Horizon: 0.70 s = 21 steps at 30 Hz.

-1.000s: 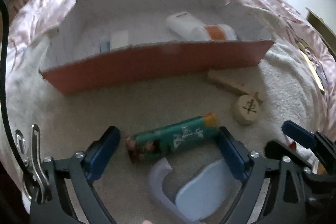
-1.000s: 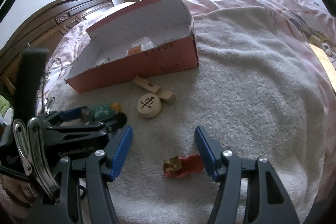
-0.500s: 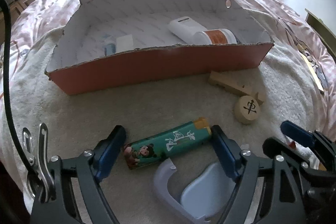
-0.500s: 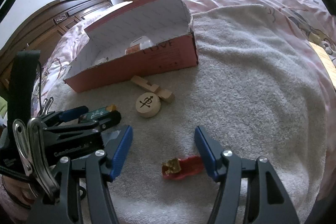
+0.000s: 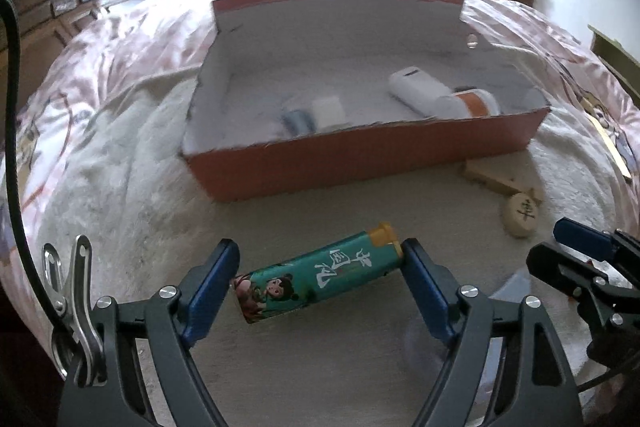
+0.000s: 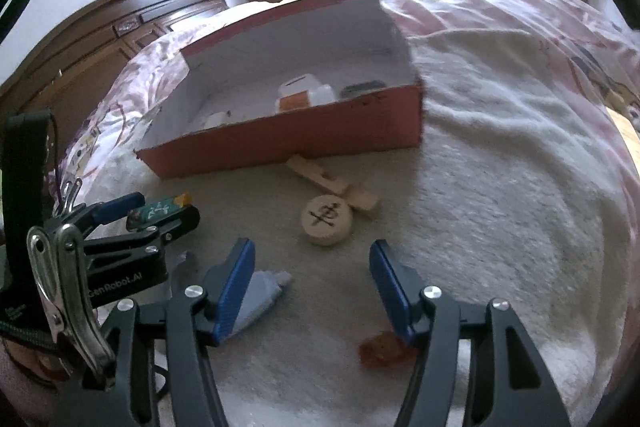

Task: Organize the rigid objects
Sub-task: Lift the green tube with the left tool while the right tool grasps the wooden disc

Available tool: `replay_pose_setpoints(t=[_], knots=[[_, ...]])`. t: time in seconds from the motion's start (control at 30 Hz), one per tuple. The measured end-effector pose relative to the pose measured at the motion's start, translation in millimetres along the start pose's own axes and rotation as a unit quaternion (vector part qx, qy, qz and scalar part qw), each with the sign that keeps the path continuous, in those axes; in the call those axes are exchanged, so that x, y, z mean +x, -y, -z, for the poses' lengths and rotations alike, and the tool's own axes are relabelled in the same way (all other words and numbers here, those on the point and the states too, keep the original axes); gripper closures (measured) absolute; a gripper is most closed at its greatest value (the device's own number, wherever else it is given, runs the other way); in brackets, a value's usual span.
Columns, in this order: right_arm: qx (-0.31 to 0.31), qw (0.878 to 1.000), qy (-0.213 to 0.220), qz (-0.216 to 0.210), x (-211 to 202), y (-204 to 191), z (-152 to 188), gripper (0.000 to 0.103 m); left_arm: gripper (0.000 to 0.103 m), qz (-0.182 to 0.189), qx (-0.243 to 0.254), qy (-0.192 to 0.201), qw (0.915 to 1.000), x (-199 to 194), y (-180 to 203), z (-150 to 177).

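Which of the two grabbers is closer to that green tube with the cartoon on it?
Left. The left gripper holds the green tube lengthwise between its pads. The right gripper, jaws closing on nothing, sits off to the tube's side, apart from it.

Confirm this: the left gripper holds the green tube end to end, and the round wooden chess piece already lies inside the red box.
Not quite. The left gripper does hold the green tube end to end, but the round wooden chess piece lies on the blanket in front of the red box, outside it. The right wrist view shows this.

Fuzzy cloth blanket (image 6: 480, 187); matt cardboard box (image 5: 360, 163); glossy printed tube (image 5: 316, 277); raw wooden disc (image 6: 327, 221).
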State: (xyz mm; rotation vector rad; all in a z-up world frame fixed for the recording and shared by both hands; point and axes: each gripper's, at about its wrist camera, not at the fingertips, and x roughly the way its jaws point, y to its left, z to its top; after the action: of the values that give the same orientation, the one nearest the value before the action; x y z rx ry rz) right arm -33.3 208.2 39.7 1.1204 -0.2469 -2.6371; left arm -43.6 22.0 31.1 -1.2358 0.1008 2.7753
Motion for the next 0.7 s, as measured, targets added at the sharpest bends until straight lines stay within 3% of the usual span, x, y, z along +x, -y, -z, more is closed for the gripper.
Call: replay_pose_setpoints(t=[0.17,0.7], knots=[[-0.004,1.000,-0.009,0.026,16,-8,-3,0.045,0.019,0.028,-0.030,-0.021,0.9989,14,-10,7],[-0.012,0.998,0.019,0.056,26,-13,-1,0.046,0.019,0.038,-0.024,0.005,0.9990,14,-8,13]])
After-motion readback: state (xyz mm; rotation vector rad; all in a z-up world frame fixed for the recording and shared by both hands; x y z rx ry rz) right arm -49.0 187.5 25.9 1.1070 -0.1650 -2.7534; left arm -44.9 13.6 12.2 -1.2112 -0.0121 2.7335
